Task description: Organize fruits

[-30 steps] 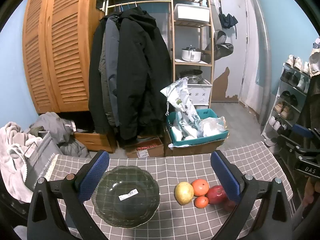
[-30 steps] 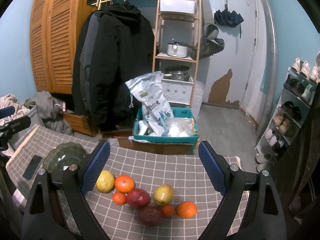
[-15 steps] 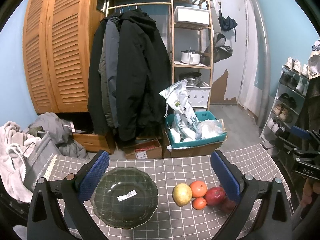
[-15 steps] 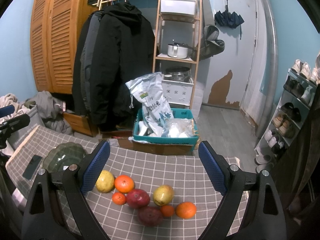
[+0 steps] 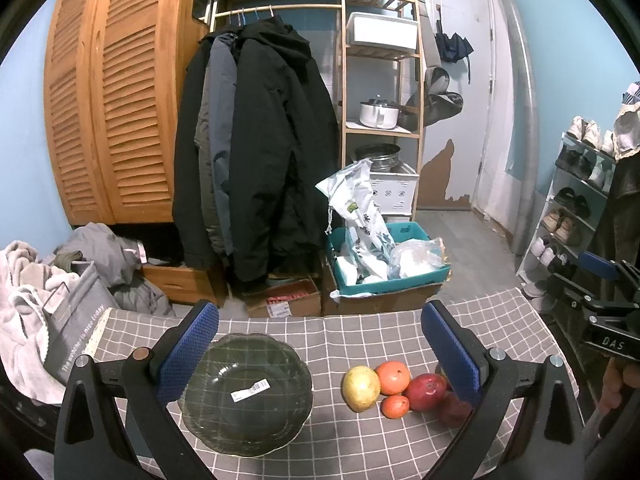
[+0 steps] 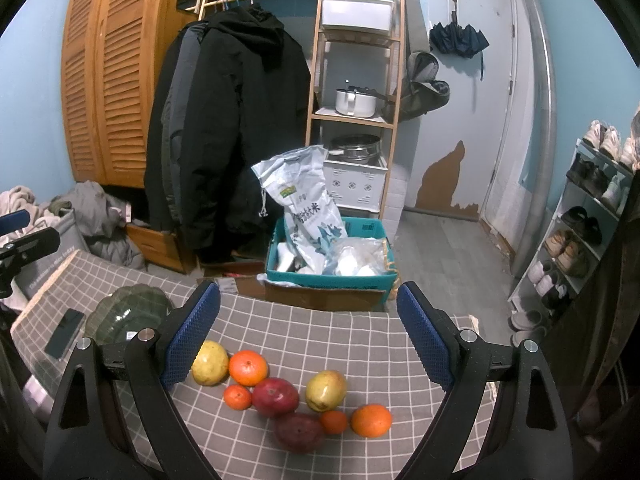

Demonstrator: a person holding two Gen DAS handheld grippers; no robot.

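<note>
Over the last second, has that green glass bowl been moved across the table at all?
No. The green glass bowl keeps its place on the checked tablecloth, the same gap left of the yellow fruit; only the camera drifted slightly.

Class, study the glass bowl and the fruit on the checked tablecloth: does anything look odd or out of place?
Yes: a white barcode label lies inside the empty glass bowl, where fruit would go. A dark phone lies beside the bowl. The fruit sits loose on the cloth.

The left black two-finger gripper (image 5: 320, 340) had matte plastic arms, textured blue rubber pads (image 5: 450, 346) and silver round screws. The right black two-finger gripper (image 6: 308, 328) matched it, and its body carried a white "DAS" marking.
</note>
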